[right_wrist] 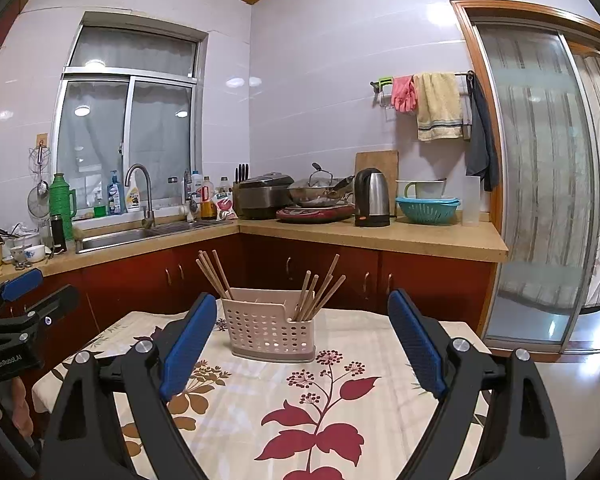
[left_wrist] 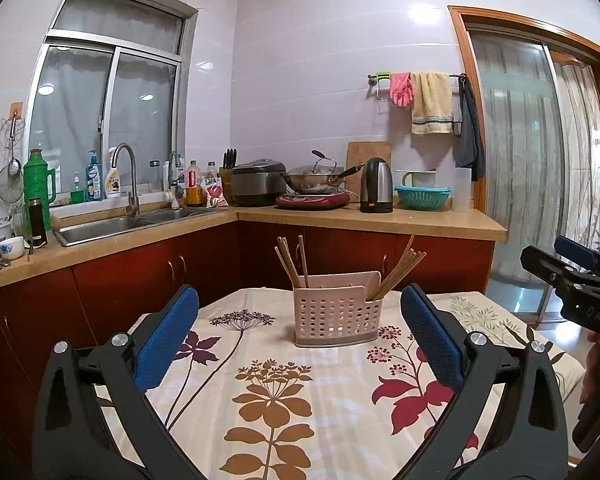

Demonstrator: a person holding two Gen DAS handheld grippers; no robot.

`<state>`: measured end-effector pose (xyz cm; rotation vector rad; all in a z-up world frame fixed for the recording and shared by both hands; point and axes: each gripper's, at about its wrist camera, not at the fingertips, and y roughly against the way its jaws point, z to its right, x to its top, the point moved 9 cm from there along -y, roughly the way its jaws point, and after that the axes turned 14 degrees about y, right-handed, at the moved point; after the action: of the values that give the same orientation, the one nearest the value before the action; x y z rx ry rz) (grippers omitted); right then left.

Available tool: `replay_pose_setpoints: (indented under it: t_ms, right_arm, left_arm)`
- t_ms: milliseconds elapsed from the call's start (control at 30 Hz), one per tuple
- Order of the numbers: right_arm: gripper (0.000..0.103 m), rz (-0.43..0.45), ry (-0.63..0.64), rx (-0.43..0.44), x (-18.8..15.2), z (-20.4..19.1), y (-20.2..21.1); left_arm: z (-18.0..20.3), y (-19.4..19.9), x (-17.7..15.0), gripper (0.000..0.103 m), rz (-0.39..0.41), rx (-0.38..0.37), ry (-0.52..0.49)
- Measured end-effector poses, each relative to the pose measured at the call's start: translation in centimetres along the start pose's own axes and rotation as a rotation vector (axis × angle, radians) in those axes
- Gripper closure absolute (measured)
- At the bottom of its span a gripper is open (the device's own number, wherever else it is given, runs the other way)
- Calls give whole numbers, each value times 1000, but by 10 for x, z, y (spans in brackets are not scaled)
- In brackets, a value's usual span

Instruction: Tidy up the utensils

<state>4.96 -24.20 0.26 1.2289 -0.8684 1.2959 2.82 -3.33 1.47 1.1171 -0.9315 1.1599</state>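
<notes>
My left tool [left_wrist: 300, 334] stands wide, its blue pads [left_wrist: 166, 340] well apart with nothing between them. My right tool [right_wrist: 300, 338] is likewise wide and empty; its pads [right_wrist: 188, 346] frame the scene without touching anything. In the left wrist view the right tool shows at the right edge, beside my hand [left_wrist: 598, 380] on its grip.

Both tools hover over the near part of a counter [right_wrist: 340, 420] covered by a floral cloth [left_wrist: 284, 400] printed with brown and red leaves.

Further back, near the cloth's far edge, stands the utensil caddy [left_wrist: 334, 314], a pale perforated plastic basket, upright and clear of both tools. It has compartments; wooden chopsticks [left_wrist: 290, 262] lean in the left one, and a second bundle of chopsticks [left_wrist: 398, 274] fans out of the right one, tilted to the right. What lies in the middle I cannot tell.

Beyond it, a kitchen worktop [left_wrist: 380, 216] runs along the walls over red cabinets. It carries a sink [left_wrist: 112, 226] with a tap at far left, a rice cooker [left_wrist: 258, 182], a wok [left_wrist: 316, 180], a kettle [left_wrist: 376, 186] and a teal colander [left_wrist: 422, 196]. A towel [left_wrist: 432, 102] hangs on a wall rail above.
</notes>
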Motion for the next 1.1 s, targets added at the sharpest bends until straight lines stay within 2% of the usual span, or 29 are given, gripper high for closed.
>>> replay_pose_setpoints:
  t_ms: [1100]
  right_arm:
    - [18,-1,5,4,0,-4,-1]
  left_arm:
    - [-4,0,-1,4,-1,-15,43]
